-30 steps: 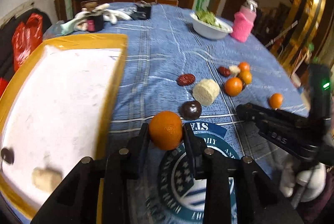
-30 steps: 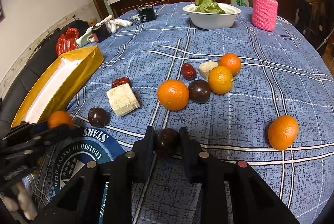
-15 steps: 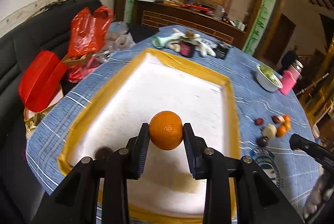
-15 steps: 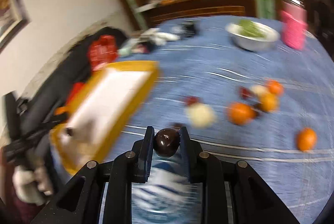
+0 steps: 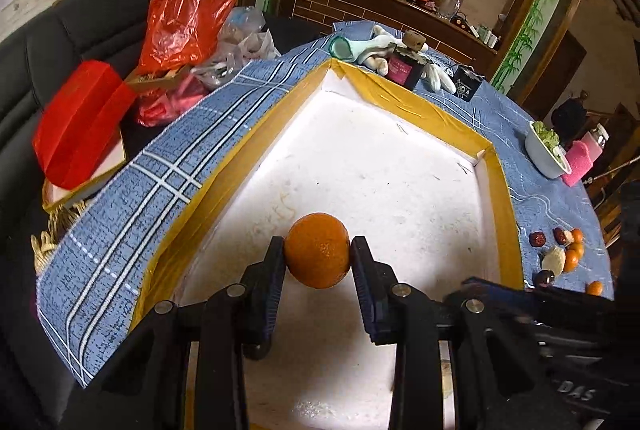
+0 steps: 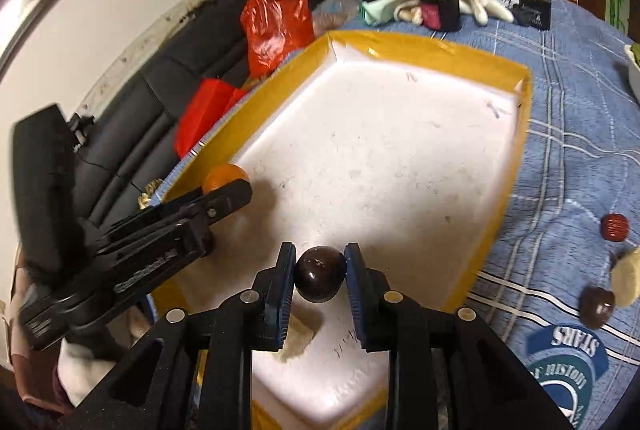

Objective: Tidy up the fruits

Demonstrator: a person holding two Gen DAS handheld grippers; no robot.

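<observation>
Presently the left tool (image 5: 318, 257) clamps an orange (image 5: 317, 256) and the right tool (image 6: 320, 273) a dark plum (image 6: 320, 273) above the tray (image 5: 416, 111); released high, either fruit could roll toward 12 o'clock or collide.

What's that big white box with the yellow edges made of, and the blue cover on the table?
The box looks like white foam, probably polystyrene: matte, grainy and pitted with small dents. Its rim seems wrapped in glossy yellow tape, which wrinkles and catches the light. The table cover looks like woven cloth, soft and matte, with white check lines.
</observation>
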